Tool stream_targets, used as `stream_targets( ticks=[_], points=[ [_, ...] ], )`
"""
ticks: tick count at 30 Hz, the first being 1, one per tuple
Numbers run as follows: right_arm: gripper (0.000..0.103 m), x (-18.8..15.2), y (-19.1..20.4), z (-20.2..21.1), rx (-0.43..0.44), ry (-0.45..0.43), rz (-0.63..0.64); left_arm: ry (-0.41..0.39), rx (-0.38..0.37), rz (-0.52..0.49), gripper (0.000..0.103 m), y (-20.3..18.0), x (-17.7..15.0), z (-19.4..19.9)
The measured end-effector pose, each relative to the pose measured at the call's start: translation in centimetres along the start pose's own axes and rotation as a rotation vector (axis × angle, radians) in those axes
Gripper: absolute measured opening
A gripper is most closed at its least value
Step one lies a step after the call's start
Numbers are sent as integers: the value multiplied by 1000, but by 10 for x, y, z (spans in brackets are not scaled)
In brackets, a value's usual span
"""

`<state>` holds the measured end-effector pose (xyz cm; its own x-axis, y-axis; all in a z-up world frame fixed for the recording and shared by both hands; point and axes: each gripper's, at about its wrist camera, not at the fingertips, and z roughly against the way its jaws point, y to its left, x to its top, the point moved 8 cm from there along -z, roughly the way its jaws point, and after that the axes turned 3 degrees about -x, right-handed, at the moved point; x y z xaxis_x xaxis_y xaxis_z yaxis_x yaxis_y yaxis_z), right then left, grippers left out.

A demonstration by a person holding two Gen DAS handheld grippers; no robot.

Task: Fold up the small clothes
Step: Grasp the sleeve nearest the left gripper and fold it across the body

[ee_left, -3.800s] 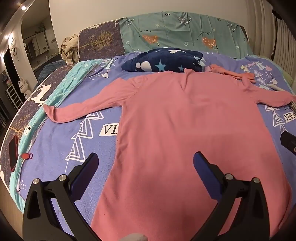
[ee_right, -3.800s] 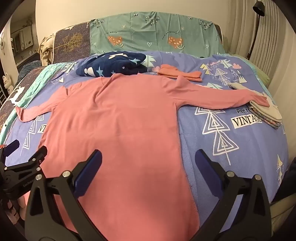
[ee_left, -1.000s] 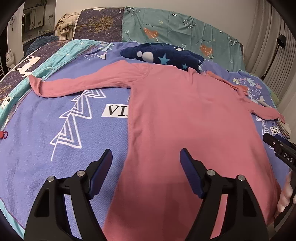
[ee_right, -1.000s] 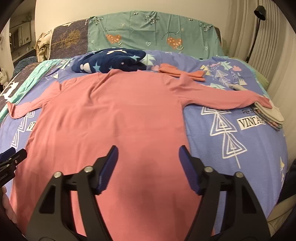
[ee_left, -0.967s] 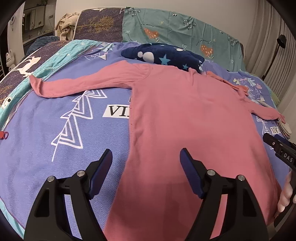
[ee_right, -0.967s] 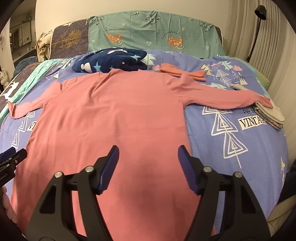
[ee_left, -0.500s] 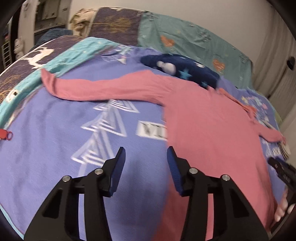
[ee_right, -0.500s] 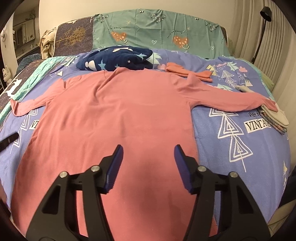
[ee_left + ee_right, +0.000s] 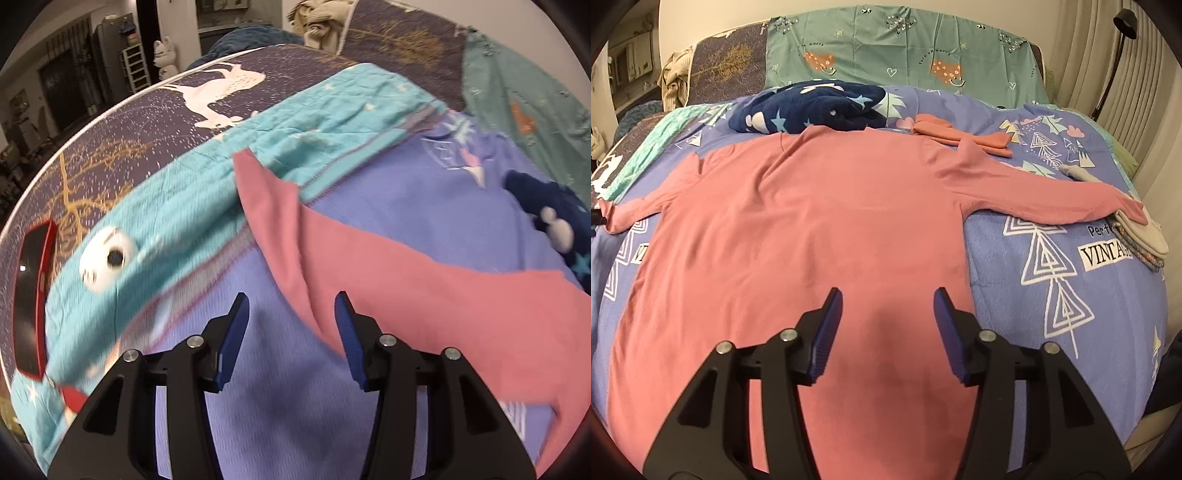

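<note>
Bed (image 9: 1052, 295), purple printed cover. Pink long-sleeve garment (image 9: 812, 240) lies flat across it, back up, collar toward the headboard, hem toward me, both sleeves spread out sideways.

L sleeve (image 9: 280, 221): long axis runs from the cuff at the far upper left, on the teal quilt strip (image 9: 166, 206), down and right to the body. It sits just ahead and a bit right of my left tongs (image 9: 290, 325); near edge of the sleeve passes by the right pad. L view is blurred.

Left tongs: about half open, nothing between the pads, nothing held. Right tongs (image 9: 886, 328): also about half open, empty, hovering over the lower body panel, well apart from either sleeve.

Judgement: L hand is much the nearer to that sleeve, so it takes it; next is pinch near the cuff and carry it in across the body.
</note>
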<state>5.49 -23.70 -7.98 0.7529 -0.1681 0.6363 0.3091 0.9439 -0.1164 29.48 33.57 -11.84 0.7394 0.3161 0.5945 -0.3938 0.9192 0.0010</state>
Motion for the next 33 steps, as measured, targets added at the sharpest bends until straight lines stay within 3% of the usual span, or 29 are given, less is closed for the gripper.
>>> stream_targets(
  ticks=[6, 9, 10, 11, 13, 17, 20, 26, 30, 33],
  points=[
    [59, 14, 7, -9, -23, 13, 11, 33, 128, -32, 52, 7, 24, -41],
    [61, 18, 11, -11, -20, 8, 22, 13, 160, -49, 50, 14, 34, -46],
    [61, 19, 13, -13, -19, 9, 26, 11, 155, -52, 35, 16, 36, -46],
    [61, 20, 14, -15, -17, 10, 30, 6, 110, -45, 10, 18, 40, -45],
    [61, 21, 14, -17, -15, 12, 32, -2, 69, -16, 6, 21, 44, -43],
    [61, 25, 13, -18, -3, 5, 24, -74, -74, 50, 6, 15, 58, -15],
    [62, 28, 9, -17, 1, -8, 18, -151, -246, 34, 6, -19, 72, 28],
    [63, 28, -6, -21, 3, -7, -31, -262, -611, -203, 6, -167, 66, 145],
    [64, 23, -18, -22, -7, 0, -48, -218, -880, -333, 6, -276, 23, 205],
    [65, 18, -30, -24, -21, 12, -62, -158, -1005, -414, 15, -340, -21, 226]
  ],
)
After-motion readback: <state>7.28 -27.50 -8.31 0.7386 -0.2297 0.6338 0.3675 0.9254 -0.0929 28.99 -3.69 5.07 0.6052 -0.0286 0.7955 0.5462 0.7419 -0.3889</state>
